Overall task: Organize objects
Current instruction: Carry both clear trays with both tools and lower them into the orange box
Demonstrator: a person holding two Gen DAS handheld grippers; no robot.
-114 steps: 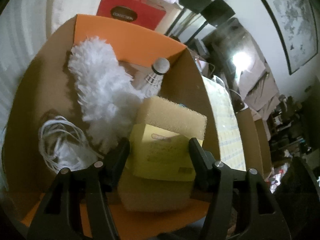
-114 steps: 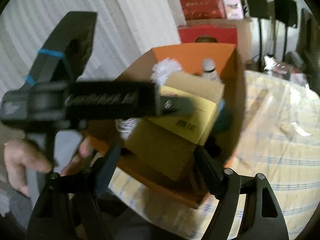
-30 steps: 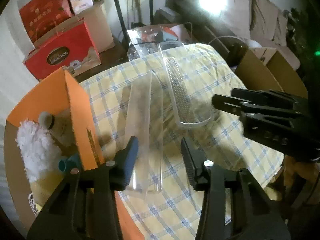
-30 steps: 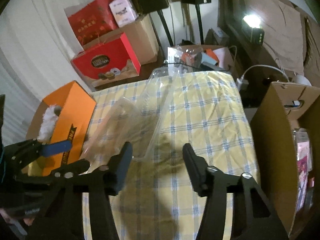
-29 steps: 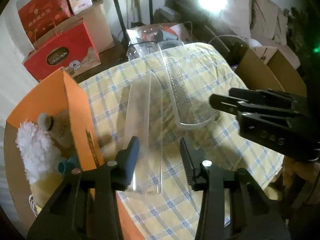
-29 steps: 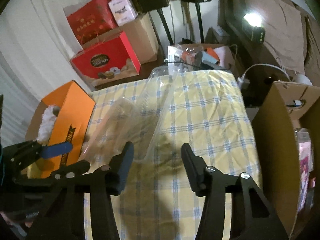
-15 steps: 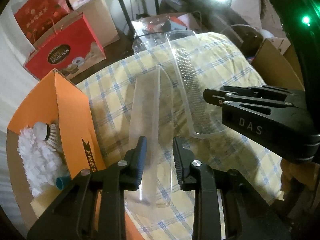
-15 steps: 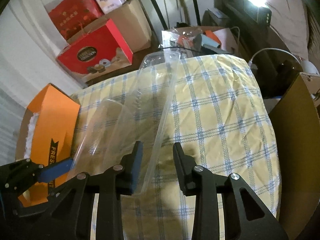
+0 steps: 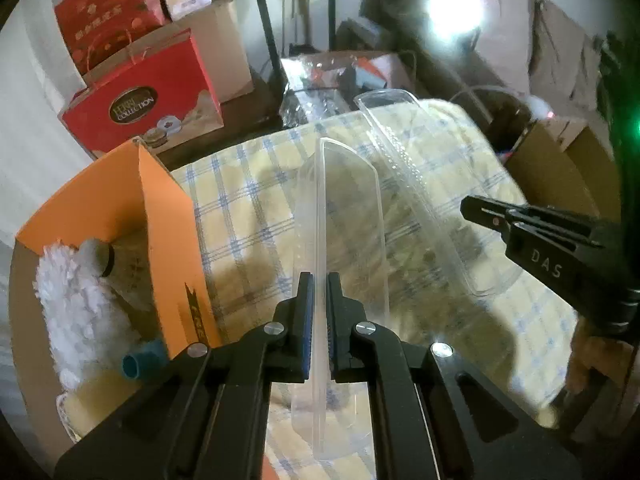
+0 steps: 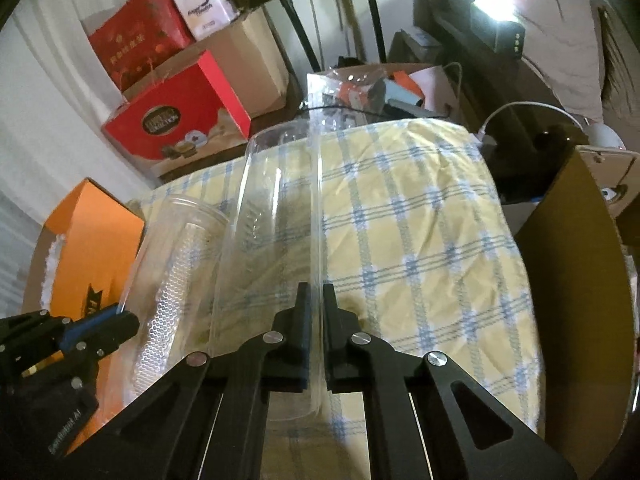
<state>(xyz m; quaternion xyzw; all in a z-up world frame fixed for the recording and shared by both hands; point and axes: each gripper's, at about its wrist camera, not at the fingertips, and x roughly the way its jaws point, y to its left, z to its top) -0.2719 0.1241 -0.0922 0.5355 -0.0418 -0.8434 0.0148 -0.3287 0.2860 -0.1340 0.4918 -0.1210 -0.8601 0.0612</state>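
Now both jaws had just closed, the left hand-held gripper (image 9: 318, 312) and right hand-held gripper (image 10: 314, 312) each pinching a wall of its own long clear plastic tray (image 9: 340, 200) (image 10: 276, 208), readying both for lifting off the checked tabletop (image 10: 420, 220).

dim room, one glaring lamp (image 9: 454, 10) upper right; soft shadows, fisheye-bent edges, slight blur.
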